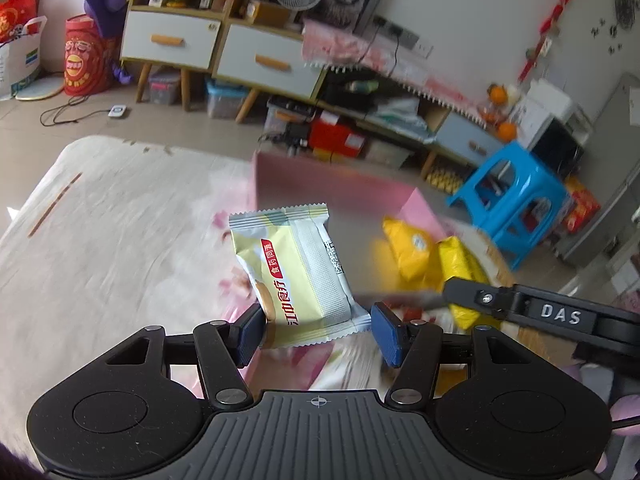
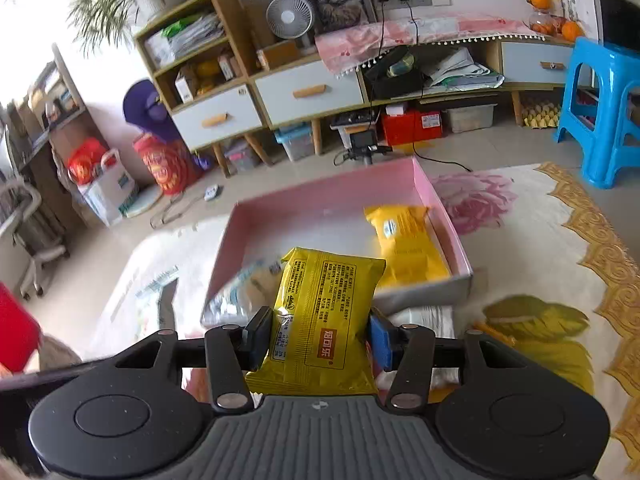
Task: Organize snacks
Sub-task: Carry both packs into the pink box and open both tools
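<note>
Right wrist view: right gripper [image 2: 316, 338] fingers clamped a yellow snack packet [image 2: 324, 320], long axis pointing ahead toward the pink box [image 2: 280, 216] just beyond. Left gripper [image 1: 316, 332] gripped a cream biscuit packet [image 1: 296, 272]; box ahead-right.

Through the left wrist camera I see my left gripper [image 1: 318, 334] clamped on a pale cream snack packet [image 1: 298, 276] with red lettering; the blue pads [image 1: 387, 334] press its lower corners and it stands tilted above the floral cloth [image 1: 100, 240]. Beyond it lies the pink box [image 1: 332, 188], blurred, with a yellow packet [image 1: 406, 250] at its right end. My right gripper [image 1: 560, 316] reaches in from the right edge, a second yellow packet [image 1: 464, 276] against its tip. A blue stool [image 1: 516, 196] stands behind, and white-drawered cabinets [image 1: 224, 48] line the wall.
</note>
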Available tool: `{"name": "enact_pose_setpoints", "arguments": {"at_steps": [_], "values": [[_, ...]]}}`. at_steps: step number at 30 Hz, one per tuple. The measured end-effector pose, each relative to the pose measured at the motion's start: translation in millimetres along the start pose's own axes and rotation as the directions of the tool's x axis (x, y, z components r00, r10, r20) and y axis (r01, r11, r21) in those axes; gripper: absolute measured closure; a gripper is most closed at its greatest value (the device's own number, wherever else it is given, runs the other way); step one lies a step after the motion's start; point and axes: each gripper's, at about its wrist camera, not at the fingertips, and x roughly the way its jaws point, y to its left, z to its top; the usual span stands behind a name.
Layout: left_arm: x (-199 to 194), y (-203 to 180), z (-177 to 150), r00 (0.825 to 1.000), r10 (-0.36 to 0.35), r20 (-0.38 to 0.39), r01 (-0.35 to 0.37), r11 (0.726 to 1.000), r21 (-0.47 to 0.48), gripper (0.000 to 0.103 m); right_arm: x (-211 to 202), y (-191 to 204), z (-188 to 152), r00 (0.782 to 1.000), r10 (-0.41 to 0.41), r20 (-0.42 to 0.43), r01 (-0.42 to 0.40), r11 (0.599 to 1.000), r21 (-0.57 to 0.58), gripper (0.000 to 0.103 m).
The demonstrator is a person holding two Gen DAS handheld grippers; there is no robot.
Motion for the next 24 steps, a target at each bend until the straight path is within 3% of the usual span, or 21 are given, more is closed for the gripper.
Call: {"name": "enact_pose_setpoints", "arguments": {"at_steps": [3,9,14,17,24], "values": [[8.9,-8.9,4.8,0.999,-0.034,0.023,0.034,0.999,-0.011,0.047,11.3,-6.3,7.2,1.0,0.01,0.013,-0.01,1.0,0.024,0.062],[37.4,-31.1,15.4,0.999,0.01,0.049,-0.018,0.987,0.159,0.047,26.9,-31.0,20.3,0.999,0.029,0.03,-0.033,0.991,0.132,0.062],[66.4,-26.9,25.6,0.999,0.012,0.037,-0.019,0.979,0.202,0.047,37.0,-44.8,23.8,0.994,0.1,0.042,-0.108,0.965,0.238,0.062],[81.6,-24.4,30.1,0.999,0.025,0.038,-0.033,0.973,0.23,0.047,45.5,-41.5,26.4,0.99,0.14,0.033,-0.143,0.962,0.234,0.062],[116.0,-28.9,37.7,0.997,0.072,0.024,-0.076,0.947,0.312,0.046,63.4,-41.1,23.5,0.989,0.145,0.003,-0.141,0.964,0.227,0.061]]}}
